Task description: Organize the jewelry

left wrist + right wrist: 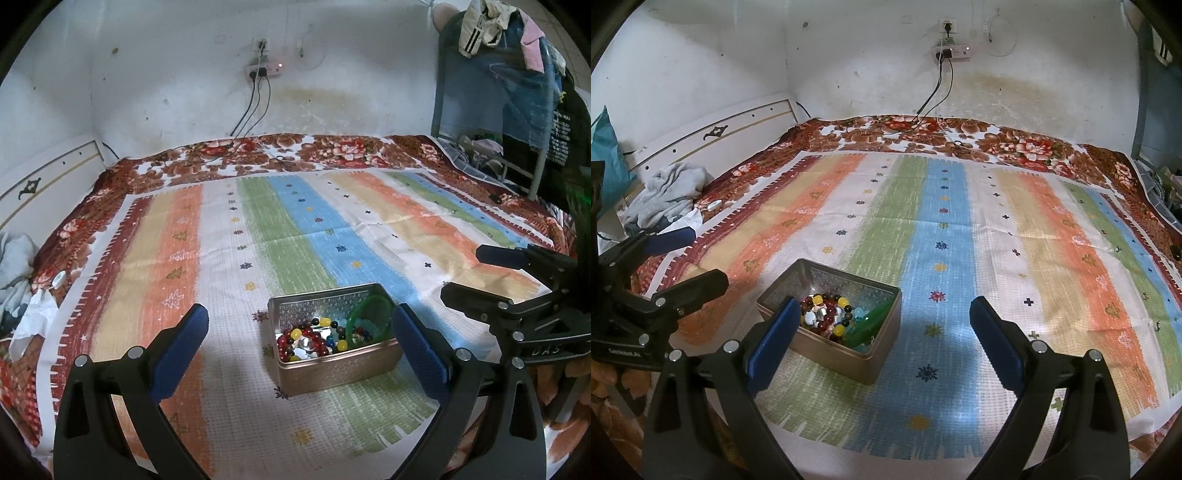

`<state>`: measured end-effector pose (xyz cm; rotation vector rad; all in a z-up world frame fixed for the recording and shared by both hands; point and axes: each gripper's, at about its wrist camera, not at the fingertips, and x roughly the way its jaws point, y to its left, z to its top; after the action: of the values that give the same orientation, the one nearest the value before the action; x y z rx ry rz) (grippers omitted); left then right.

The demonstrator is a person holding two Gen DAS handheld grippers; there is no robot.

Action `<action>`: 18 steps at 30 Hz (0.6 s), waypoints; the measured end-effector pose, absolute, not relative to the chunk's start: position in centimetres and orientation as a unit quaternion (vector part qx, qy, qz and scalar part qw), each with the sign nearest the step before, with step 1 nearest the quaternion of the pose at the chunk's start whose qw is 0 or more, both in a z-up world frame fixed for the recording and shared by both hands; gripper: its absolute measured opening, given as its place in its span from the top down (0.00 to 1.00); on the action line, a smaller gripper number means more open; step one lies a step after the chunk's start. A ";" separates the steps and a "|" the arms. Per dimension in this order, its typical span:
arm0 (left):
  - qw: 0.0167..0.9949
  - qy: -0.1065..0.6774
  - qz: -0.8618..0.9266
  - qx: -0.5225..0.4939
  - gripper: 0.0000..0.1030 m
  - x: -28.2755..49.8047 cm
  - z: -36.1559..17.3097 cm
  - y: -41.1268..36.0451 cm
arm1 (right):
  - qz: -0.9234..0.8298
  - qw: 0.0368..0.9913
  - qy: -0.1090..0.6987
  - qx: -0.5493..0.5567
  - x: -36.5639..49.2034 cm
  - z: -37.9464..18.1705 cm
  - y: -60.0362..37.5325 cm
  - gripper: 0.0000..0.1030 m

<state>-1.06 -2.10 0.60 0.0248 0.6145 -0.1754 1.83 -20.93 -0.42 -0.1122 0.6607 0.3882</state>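
Observation:
An open rectangular metal tin (334,373) (846,360) sits on the striped cloth. It holds bead bracelets (310,338) (823,314) in red, yellow and dark colours and a green bangle (369,314) (873,323) leaning against its side. My left gripper (301,343) is open and empty, its fingers either side of the tin, just in front of it. My right gripper (882,332) is open and empty, to the right of the tin, its left finger (774,341) in front of the tin's near corner. Each gripper shows in the other's view: the right (517,291), the left (646,273).
The striped cloth (960,240) lies over a floral blanket (1015,147) on a bed. Grey clothing (670,190) and white paper (35,317) lie at the left edge. Cables (934,92) hang from a wall power strip. A rack with clothes (517,74) stands at the right.

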 end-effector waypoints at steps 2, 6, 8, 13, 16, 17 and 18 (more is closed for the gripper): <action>0.950 0.301 -0.086 0.012 0.05 -1.1 0.6 -2.1 | 0.189 0.926 0.322 -0.054 1.8 -0.4 -20.9 0.11; 0.949 0.302 -0.086 0.012 0.05 -1.0 0.6 -2.1 | 0.189 0.926 0.322 -0.055 1.8 -0.5 -21.0 0.11; 0.950 0.301 -0.085 0.013 0.05 -1.1 0.6 -2.1 | 0.189 0.926 0.323 -0.055 1.8 -0.5 -21.0 0.11; 0.949 0.303 -0.087 0.013 0.05 -1.0 0.6 -2.2 | 0.189 0.926 0.323 -0.055 1.8 -0.5 -21.0 0.11; 0.947 0.308 -0.089 0.017 0.05 -0.9 0.5 -2.2 | 0.189 0.926 0.323 -0.056 1.8 -0.5 -21.0 0.11; 0.947 0.309 -0.091 0.018 0.05 -0.9 0.5 -2.3 | 0.189 0.926 0.323 -0.056 1.8 -0.5 -21.0 0.11; 0.947 0.308 -0.092 0.019 0.05 -0.9 0.5 -2.3 | 0.189 0.926 0.323 -0.056 1.8 -0.5 -21.0 0.11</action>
<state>-0.93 -2.34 0.54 0.0396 0.6280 -0.1879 1.79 -21.04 -0.48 -0.1148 0.6619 0.3867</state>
